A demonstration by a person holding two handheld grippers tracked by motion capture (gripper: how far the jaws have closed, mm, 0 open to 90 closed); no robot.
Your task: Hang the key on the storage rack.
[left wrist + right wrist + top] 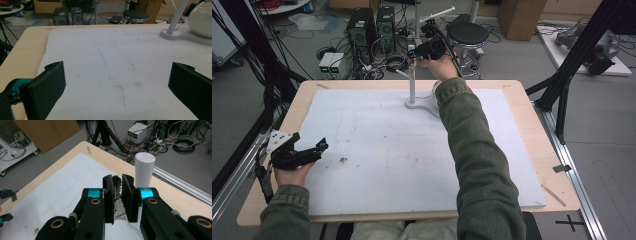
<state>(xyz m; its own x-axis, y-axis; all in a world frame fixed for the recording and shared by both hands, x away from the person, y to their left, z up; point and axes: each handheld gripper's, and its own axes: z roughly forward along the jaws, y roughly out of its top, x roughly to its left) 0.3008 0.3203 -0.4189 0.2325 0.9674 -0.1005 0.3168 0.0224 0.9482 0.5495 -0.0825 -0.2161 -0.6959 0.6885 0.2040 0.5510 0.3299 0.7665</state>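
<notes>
Sleeved right forearm (472, 150) is nearest the high camera, stretched across the table (532, 125) to its far edge. White foam mat (387, 150) covers most of the tabletop; it has scuffs and a faint blue line, otherwise bare.

White stand (412, 85) sits at the far middle of the mat: flat base, upright post, a short peg out to the side near the top. A rounded white object (201, 21) sits on the same base beside the post; can't tell what it is.

Right gripper (117, 182) is up at the post top, jaws clamped on keys (116, 187), teeth pointing up between the pads. Post top (145, 168) is just beside the right jaw. My read: keys are being brought to the stand to hang on the peg, hence the high reach. Whether the ring is already on, can't tell.

Left gripper (304, 150) rests low at the near left of the mat, jaws wide apart, holding nothing. Probably parked clear of the working arm.
</notes>
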